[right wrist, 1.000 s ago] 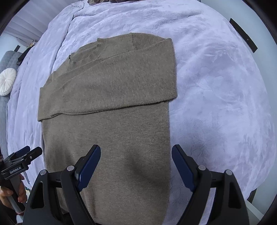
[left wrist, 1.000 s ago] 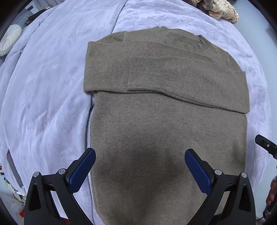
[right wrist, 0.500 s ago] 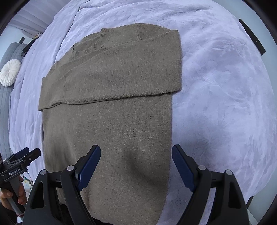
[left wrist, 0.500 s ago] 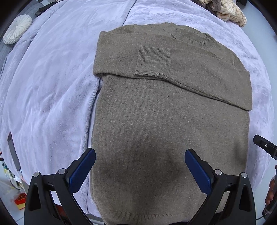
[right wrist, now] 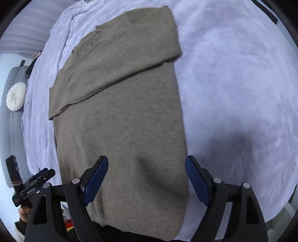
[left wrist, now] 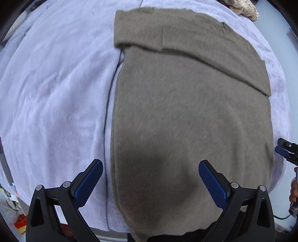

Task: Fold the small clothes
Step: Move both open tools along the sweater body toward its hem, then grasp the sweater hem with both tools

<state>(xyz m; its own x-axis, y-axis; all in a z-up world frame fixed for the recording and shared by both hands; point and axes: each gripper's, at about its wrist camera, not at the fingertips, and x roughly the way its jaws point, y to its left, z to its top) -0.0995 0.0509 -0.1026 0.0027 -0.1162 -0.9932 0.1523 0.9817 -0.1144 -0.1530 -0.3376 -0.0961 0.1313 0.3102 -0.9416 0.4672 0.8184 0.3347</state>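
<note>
An olive-brown knit sweater (left wrist: 186, 115) lies flat on a lavender plush bedspread (left wrist: 55, 93), both sleeves folded across its chest. It also shows in the right wrist view (right wrist: 121, 121), and its hem hangs over the near bed edge. My left gripper (left wrist: 150, 178) is open and empty, hovering over the sweater's lower left part. My right gripper (right wrist: 147, 176) is open and empty over the lower right part. Each gripper shows at the edge of the other's view: the right one (left wrist: 285, 151), the left one (right wrist: 35, 183).
A cream knit garment (left wrist: 242, 9) lies at the far right of the bed. A white round cushion (right wrist: 16, 96) sits on a grey quilted sofa (right wrist: 11, 134) to the left. Small clutter lies on the floor (left wrist: 20, 221) below the bed edge.
Both grippers have moved back toward the near bed edge and lower; the sweater's hem now shows between the fingers. Both jaws stay open, and the sweater has not moved.
</note>
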